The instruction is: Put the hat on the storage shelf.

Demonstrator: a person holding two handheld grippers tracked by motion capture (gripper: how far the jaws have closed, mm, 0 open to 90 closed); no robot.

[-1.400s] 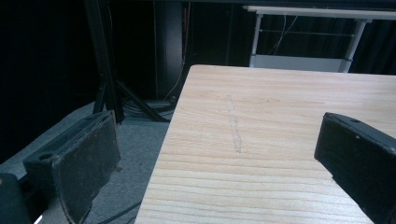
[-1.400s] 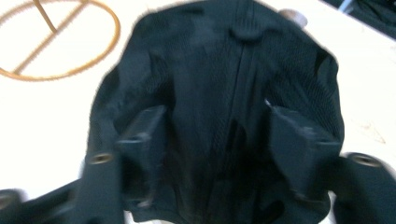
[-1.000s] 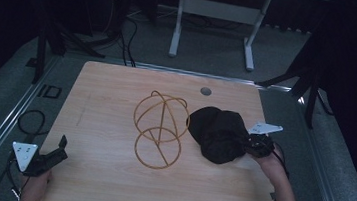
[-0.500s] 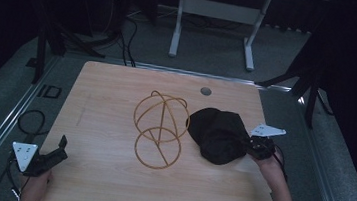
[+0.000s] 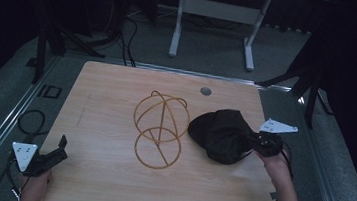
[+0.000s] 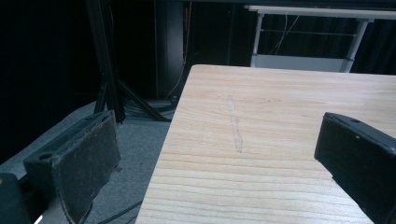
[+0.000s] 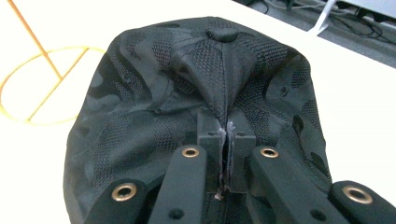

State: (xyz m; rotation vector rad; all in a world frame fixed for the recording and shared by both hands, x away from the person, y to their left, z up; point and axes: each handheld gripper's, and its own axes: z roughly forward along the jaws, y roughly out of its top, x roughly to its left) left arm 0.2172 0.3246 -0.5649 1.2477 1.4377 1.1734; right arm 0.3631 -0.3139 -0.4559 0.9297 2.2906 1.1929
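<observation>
A black camouflage-patterned cap (image 5: 220,134) lies on the right half of the wooden table (image 5: 111,98), next to a gold wire stand (image 5: 159,128) made of rings and arches. My right gripper (image 5: 257,141) is at the cap's right edge. In the right gripper view the right gripper (image 7: 227,128) is shut on a pinched fold of the cap (image 7: 187,93), with part of the wire stand (image 7: 44,70) at the left. My left gripper (image 5: 63,146) rests at the table's near left corner. In the left gripper view the left gripper (image 6: 217,161) is open, with bare wood between the jaws.
A small grey round plug (image 5: 206,91) sits in the table near its far edge. On the floor behind the table stands a white metal frame (image 5: 216,9). A coiled cable (image 5: 31,120) lies on the floor to the left, and dark tripod legs (image 5: 47,41) stand beside the table.
My right gripper has risen a little with the cap's edge pinched in it, lifting that side of the cap. The left gripper has not moved.
</observation>
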